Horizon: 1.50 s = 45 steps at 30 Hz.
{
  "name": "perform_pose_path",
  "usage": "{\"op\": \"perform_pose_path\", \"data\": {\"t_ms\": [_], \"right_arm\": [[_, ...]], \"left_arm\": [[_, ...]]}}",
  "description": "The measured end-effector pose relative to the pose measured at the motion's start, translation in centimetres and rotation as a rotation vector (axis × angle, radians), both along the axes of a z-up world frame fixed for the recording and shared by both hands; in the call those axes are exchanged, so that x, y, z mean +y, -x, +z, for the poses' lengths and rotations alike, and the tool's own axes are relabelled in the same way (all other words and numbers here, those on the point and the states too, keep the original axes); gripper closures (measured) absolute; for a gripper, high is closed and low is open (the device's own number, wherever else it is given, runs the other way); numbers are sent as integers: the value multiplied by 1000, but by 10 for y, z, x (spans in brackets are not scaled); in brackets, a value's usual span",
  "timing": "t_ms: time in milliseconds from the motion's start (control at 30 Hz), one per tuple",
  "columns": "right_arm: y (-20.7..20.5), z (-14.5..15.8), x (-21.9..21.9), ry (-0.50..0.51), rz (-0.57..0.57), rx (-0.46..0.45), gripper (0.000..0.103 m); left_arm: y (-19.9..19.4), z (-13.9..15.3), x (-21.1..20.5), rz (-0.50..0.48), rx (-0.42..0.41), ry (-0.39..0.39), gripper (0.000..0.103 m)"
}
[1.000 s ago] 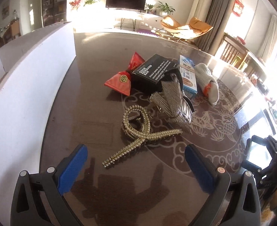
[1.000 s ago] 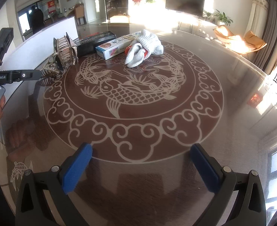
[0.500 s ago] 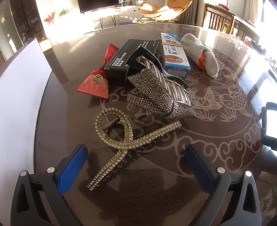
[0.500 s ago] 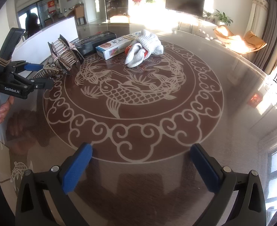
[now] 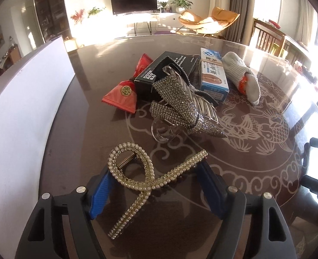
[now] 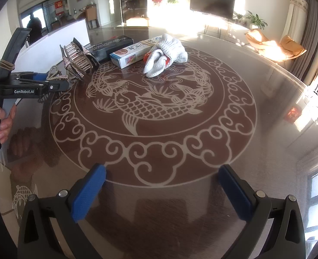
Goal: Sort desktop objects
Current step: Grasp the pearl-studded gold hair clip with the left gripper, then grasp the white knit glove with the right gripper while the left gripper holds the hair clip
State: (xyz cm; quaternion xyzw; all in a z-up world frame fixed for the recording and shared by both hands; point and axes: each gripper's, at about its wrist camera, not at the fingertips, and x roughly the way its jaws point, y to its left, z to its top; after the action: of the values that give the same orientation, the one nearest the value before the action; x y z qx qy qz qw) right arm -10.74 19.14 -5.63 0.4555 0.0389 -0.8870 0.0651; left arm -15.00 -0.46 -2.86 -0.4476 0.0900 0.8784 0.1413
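A pearl hair clip point(image 5: 141, 172) lies on the dark round table point(image 5: 245, 161), between the blue pads of my left gripper point(image 5: 154, 181). Its jaws are closing around the clip, and the pads point(image 5: 100, 192) stand right beside the loop and the clip's far end. Behind it rest a rhinestone claw clip point(image 5: 180, 105), a red pouch point(image 5: 124, 92), a black box point(image 5: 165, 71), a blue-white box point(image 5: 212, 75) and a white glove point(image 5: 243, 75). My right gripper point(image 6: 161, 185) stands open above the table's patterned ring, holding nothing. It sees the left gripper point(image 6: 51, 84) at the far left, held by a hand.
A white board point(image 5: 22, 108) stands along the table's left edge. The fish pattern point(image 6: 150, 105) fills the middle of the table. Chairs point(image 5: 266, 36) stand beyond the far right rim. The right gripper's black frame point(image 5: 316, 172) shows at the right edge.
My left gripper has moved forward and down over the pearl clip, rolled slightly, and its jaws have narrowed around it. The right gripper has not moved.
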Motion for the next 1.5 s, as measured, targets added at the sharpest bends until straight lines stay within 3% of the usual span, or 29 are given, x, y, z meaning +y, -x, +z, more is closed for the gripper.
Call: {"op": "perform_pose_path", "data": {"t_ms": [133,267,533,633,700,733,767,833,1033,1233,1367,1500], "right_arm": [[0,0,0,0,0,0,0],[0,0,0,0,0,0,0],[0,0,0,-1,0,0,0],[0,0,0,-1,0,0,0],[0,0,0,-1,0,0,0],[0,0,0,-1,0,0,0],[0,0,0,-1,0,0,0],[0,0,0,-1,0,0,0],[0,0,0,-1,0,0,0],[5,1,1,10,-3,-1,0],[53,12,9,128,28,-32,0],[121,45,11,137,-19,57,0]], "left_arm": [[-30,-1,-6,178,-24,4,28],[-53,-3,-7,244,-29,-12,27],[-54,-5,-10,80,-44,12,13],[-50,-4,-13,50,-10,56,7],[-46,-4,-16,38,-11,37,7],[-44,-5,-16,32,-17,22,9],[-46,-4,-16,30,-13,2,26],[-49,-1,-15,59,1,-15,43],[-63,-3,-13,220,40,-11,43],[-65,-4,-12,253,45,-15,43],[-66,-5,-12,253,44,-17,43],[-66,-5,-13,253,40,-24,42]]}}
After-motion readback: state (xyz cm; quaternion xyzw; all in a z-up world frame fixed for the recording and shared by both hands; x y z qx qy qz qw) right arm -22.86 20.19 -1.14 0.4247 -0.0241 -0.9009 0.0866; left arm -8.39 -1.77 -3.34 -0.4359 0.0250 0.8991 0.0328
